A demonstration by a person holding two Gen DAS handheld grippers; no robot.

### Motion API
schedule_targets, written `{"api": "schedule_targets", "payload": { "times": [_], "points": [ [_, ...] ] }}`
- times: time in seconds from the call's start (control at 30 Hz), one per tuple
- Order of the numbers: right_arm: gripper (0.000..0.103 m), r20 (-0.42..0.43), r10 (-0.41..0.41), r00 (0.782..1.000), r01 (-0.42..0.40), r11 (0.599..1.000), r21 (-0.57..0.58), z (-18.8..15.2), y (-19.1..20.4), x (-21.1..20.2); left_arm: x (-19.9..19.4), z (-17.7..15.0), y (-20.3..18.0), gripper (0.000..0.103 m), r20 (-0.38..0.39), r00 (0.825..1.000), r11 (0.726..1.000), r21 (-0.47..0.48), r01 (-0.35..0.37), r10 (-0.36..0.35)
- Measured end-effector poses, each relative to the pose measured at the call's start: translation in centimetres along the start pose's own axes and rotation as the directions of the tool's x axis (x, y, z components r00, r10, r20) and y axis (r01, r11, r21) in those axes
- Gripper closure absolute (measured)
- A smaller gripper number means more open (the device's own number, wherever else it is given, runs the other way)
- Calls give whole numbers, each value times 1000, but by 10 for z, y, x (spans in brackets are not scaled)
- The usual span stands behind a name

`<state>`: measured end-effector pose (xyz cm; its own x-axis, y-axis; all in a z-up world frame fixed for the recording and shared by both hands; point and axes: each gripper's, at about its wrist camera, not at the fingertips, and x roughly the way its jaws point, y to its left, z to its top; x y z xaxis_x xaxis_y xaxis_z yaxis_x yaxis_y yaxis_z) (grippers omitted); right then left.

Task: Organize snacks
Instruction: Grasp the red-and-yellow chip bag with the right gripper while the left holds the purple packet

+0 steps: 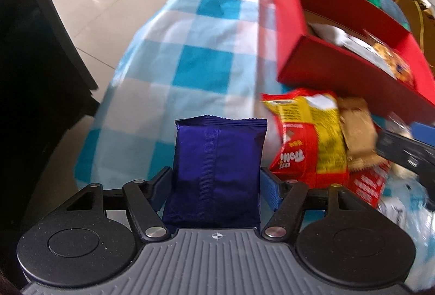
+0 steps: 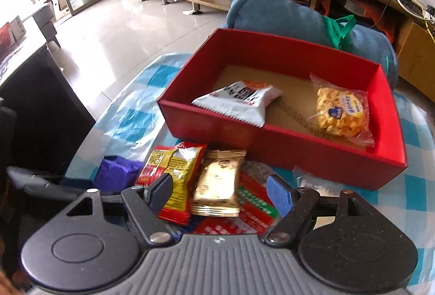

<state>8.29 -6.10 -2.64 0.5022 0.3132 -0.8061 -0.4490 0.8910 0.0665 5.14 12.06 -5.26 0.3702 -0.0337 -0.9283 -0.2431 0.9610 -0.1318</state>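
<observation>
The left hand-held gripper (image 1: pixel 216 182) has its two fingers set against the sides of a purple snack packet (image 1: pixel 216 172), which stands upright between them above the blue-and-white checked cloth (image 1: pixel 190 64) covering the desk; the fingers meet the packet's edges, so it reads as grasping the packet. To the right of the packet lies a loose pile of snacks: a red and yellow packet (image 1: pixel 307 137) nearest, and a brown packet (image 1: pixel 356 132) just beyond it. Behind the pile sits a red box (image 1: pixel 326 72), open at the top. In the right wrist view the right hand-held gripper (image 2: pixel 221 194) hangs over that same pile with its fingers spread apart and nothing pressed between them; a gold packet (image 2: pixel 217 183) and the red and yellow packet (image 2: pixel 171 172) lie under the gap, with a red and green packet (image 2: pixel 252 202) beneath them. The purple packet (image 2: pixel 117 172) shows at the left of the pile. Inside the red box (image 2: pixel 272 137) lie a white packet (image 2: pixel 239 102) near the front wall and a clear bag of yellow puffed snack (image 2: pixel 341 111) toward the right end, well apart from each other
</observation>
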Motion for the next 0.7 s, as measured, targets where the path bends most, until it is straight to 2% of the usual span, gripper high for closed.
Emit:
{"api": "schedule_targets", "payload": {
  "times": [0.17,0.37,0.5,0.7],
  "points": [
    [32,-24,32,999,-31,998,51,5,18,11,-7,-18,2,29,-19,998,998,14,66,-65],
    [32,-91,-17,996,15,1000,-23,17,50,39,-10,-28,10,29,-32,994,995,20,102,-101],
    [31,-153,-70,986,56,994,-90,23,61,59,-10,-29,12,29,-34,993,993,30,113,-112],
    [29,-190,-84,978,60,990,-127,24,71,76,-6,-28,14,24,-42,993,993,35,111,-110]
  ]
}}
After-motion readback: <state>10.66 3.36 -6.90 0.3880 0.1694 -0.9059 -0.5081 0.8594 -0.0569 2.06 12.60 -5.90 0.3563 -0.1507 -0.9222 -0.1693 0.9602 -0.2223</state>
